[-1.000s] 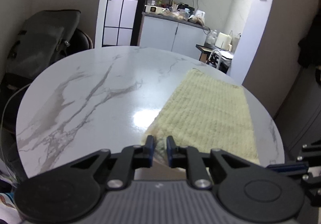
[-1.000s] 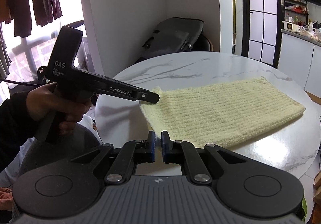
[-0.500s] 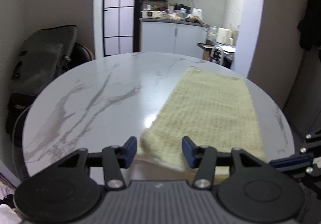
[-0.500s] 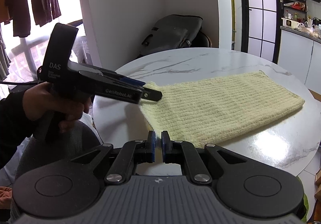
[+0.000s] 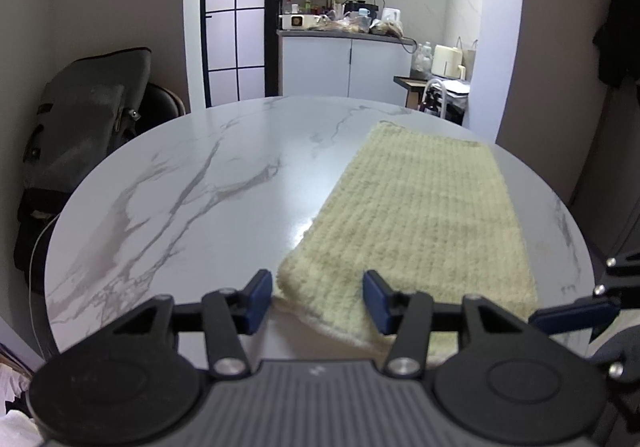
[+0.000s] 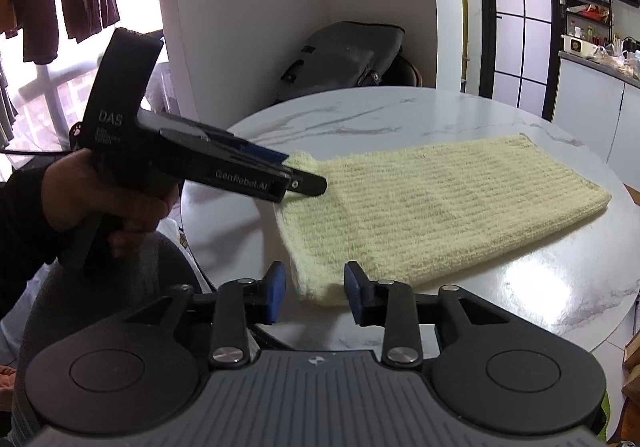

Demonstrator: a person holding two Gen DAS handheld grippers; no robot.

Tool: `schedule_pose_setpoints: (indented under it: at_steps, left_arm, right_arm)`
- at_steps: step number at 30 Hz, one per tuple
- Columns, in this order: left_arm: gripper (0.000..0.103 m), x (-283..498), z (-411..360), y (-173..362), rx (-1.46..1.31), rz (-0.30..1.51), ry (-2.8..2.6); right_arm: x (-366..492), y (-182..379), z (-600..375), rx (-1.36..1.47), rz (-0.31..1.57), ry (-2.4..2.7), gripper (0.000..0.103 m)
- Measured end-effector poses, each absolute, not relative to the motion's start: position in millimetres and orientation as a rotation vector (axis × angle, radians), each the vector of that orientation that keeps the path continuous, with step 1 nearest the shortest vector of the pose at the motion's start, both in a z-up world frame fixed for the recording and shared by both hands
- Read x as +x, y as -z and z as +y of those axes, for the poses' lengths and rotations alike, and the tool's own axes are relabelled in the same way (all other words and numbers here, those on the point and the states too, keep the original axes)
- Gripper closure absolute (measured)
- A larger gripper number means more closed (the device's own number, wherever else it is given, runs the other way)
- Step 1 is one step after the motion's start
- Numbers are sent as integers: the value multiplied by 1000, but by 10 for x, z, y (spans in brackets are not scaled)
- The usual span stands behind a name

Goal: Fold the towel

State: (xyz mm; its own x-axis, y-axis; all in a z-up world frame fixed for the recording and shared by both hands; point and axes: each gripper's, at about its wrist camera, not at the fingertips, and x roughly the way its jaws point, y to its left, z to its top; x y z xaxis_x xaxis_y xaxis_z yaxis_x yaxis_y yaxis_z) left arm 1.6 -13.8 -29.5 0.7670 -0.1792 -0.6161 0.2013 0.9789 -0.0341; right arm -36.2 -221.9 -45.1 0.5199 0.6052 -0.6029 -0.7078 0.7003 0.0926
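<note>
Towel laid folded near surface edge. Left claw held half wide astride corner, ungripped. Right claw opening, corner released, fold judged set.

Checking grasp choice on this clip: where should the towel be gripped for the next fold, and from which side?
The towel lies flat in a long strip, so grip its two near corners, coming from the near table edge. The right gripper's jaws are opening around one corner.
</note>
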Motion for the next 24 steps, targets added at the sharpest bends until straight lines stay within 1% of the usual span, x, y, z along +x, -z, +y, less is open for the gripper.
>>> schedule_pose_setpoints:
  at_steps: [8,12,13,15,17,18,19,21,24]
  left_arm:
    - [50,18,-139,289,17,664,196]
    - [60,13,-97,288,-5,659,188]
    - [62,19,-85,286,-10,659,189]
    - [68,29,-63,282,-18,659,188]
    - [71,33,-52,281,-23,658,188]
    - [77,34,-49,280,-25,658,188]
    - [80,35,-50,273,-33,659,198]
    - [82,38,-56,269,-36,660,204]
    - [83,47,-49,268,-43,659,206]
  right_arm:
    - [-411,461,-2216,-183,648,-787,66]
    - [-441,425,-2239,-167,636,-796,66]
    - [-442,434,-2236,-168,638,-800,66]
    - [-453,471,-2227,-175,643,-800,66]
    - [-466,493,-2221,-176,639,-799,66]
    - [-473,501,-2218,-178,635,-798,66]
    - [-479,506,-2212,-187,631,-799,66]
    - [-484,503,-2202,-201,631,-798,67]
    - [-479,490,-2190,-218,636,-793,72]
